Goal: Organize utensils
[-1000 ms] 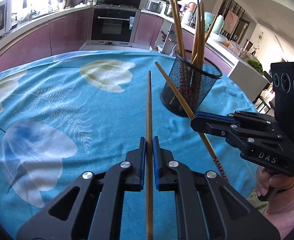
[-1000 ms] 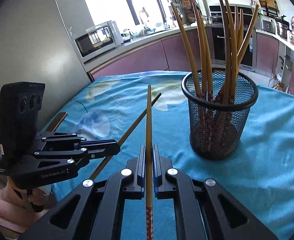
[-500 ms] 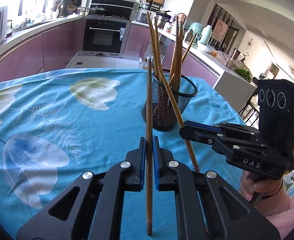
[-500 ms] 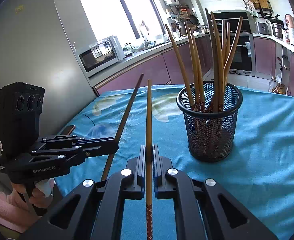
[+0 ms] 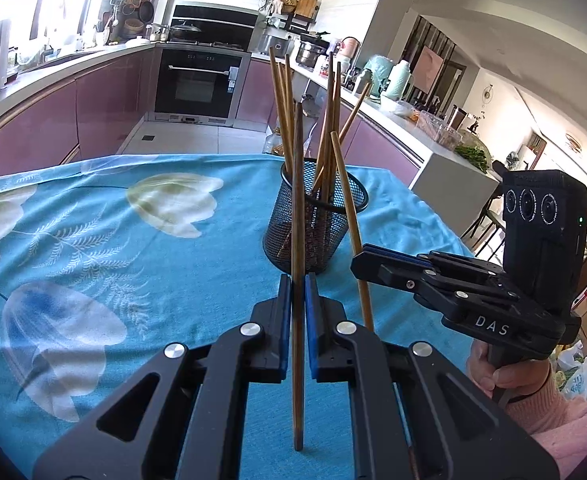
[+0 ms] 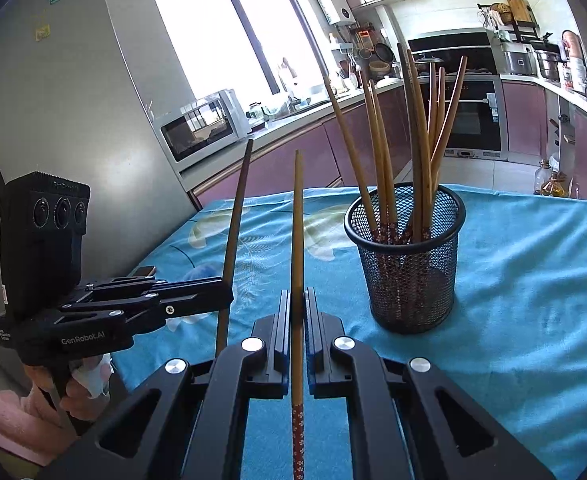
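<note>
A black mesh cup [image 5: 315, 220] holds several wooden chopsticks and stands on the blue flowered tablecloth [image 5: 93, 240]; it also shows in the right wrist view [image 6: 409, 264]. My left gripper [image 5: 297, 280] is shut on a dark brown chopstick [image 5: 298, 208], held nearly upright in front of the cup. My right gripper [image 6: 297, 296] is shut on a lighter chopstick [image 6: 297, 248] with a red patterned end, held upright to the left of the cup. Each gripper shows in the other's view: the right gripper [image 5: 359, 264], the left gripper [image 6: 225, 292].
The table's far edge [image 5: 213, 158] gives onto a kitchen floor with purple cabinets and an oven [image 5: 197, 84]. A microwave [image 6: 201, 130] sits on the counter beside a tall fridge [image 6: 73, 100]. A dark phone-like object [image 6: 145, 270] lies at the table's left edge.
Both grippers have tilted up, bringing their chopsticks from nearly level to nearly upright. Both have moved closer to the mesh cup. Both stay shut on their chopsticks.
</note>
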The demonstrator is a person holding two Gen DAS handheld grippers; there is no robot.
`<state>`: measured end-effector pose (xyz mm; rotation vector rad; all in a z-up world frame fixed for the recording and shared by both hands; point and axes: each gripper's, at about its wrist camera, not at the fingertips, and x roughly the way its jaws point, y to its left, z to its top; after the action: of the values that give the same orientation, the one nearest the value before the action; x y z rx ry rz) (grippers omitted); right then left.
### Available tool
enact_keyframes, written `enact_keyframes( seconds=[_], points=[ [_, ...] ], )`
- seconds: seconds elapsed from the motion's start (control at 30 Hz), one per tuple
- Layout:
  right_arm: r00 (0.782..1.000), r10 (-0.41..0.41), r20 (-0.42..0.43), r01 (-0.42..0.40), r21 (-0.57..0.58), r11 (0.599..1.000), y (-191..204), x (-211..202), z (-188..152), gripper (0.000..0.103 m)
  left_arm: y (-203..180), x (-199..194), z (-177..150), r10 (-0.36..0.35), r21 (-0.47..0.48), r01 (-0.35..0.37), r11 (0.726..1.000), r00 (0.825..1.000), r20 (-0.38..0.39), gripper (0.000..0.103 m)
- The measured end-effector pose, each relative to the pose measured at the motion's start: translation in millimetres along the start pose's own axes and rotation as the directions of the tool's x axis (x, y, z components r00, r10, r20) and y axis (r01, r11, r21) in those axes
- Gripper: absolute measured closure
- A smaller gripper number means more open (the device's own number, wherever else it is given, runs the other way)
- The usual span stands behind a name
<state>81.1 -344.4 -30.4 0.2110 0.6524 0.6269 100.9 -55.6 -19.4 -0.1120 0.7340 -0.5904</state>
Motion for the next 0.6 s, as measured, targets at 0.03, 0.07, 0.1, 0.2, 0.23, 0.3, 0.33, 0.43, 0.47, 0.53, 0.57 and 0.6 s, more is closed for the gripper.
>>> enact_keyframes(
  seconds=[0.03, 0.07, 0.1, 0.2, 0.23, 0.3, 0.33, 0.43, 0.47, 0.53, 0.57, 0.6],
  points=[
    [1.0, -0.001, 0.004, 0.001, 0.001, 1.0, -0.9, -1.3, 0.7, 0.098, -0.1, 0.4, 0.8, -0.001, 0.002, 0.001, 1.0, 1.0, 0.002, 0.095],
    [1.0, -0.001, 0.008, 0.0, 0.003, 1.0, -2.1, -2.8, 2.1, 0.098, -0.9, -0.2, 1.3, -0.002, 0.004, 0.002, 1.0, 1.0, 0.005, 0.095],
    [1.0, 0.0, 0.013, 0.0, 0.005, 1.0, -3.0, -4.4, 2.6, 0.098, -1.5, -0.8, 1.9, -0.003, 0.005, 0.003, 1.0, 1.0, 0.008, 0.095],
    [1.0, -0.002, 0.026, 0.002, 0.006, 1.0, -4.9, -9.0, 4.5, 0.098, -3.9, -3.1, 4.4, -0.009, 0.007, 0.009, 1.0, 1.0, 0.017, 0.095],
    [1.0, -0.002, 0.029, 0.002, 0.006, 1.0, -4.9, -10.5, 4.9, 0.098, -3.9, -3.1, 4.8, -0.01, 0.007, 0.01, 1.0, 1.0, 0.019, 0.095],
    [0.999, -0.002, 0.036, 0.002, 0.008, 1.0, -5.8, -12.4, 5.5, 0.098, -5.6, -4.0, 5.8, -0.013, 0.01, 0.013, 1.0, 1.0, 0.024, 0.095],
    [0.999, -0.003, 0.039, 0.003, 0.008, 1.0, -5.9, -12.3, 6.2, 0.098, -6.1, -4.1, 6.2, -0.013, 0.011, 0.013, 1.0, 1.0, 0.025, 0.095],
    [0.999, -0.004, 0.046, 0.003, 0.007, 1.0, -6.5, -14.7, 6.5, 0.098, -7.9, -3.8, 7.8, -0.012, 0.013, 0.012, 1.0, 1.0, 0.025, 0.095],
    [0.999, -0.004, 0.048, 0.004, 0.006, 1.0, -6.8, -15.1, 6.6, 0.098, -7.9, -3.7, 7.9, -0.012, 0.013, 0.011, 1.0, 1.0, 0.025, 0.095],
    [0.999, -0.003, 0.05, 0.003, 0.006, 1.0, -6.8, -16.4, 8.0, 0.098, -8.5, -3.4, 8.0, -0.011, 0.015, 0.01, 1.0, 1.0, 0.024, 0.095],
    [0.999, -0.003, 0.052, 0.003, 0.005, 1.0, -7.0, -17.4, 8.3, 0.098, -9.8, -2.8, 9.1, -0.008, 0.017, 0.007, 1.0, 1.0, 0.024, 0.095],
    [0.998, -0.003, 0.055, 0.003, 0.003, 1.0, -6.6, -18.4, 8.7, 0.098, -10.6, -2.8, 9.6, -0.005, 0.02, 0.004, 1.0, 1.0, 0.024, 0.095]
  ],
)
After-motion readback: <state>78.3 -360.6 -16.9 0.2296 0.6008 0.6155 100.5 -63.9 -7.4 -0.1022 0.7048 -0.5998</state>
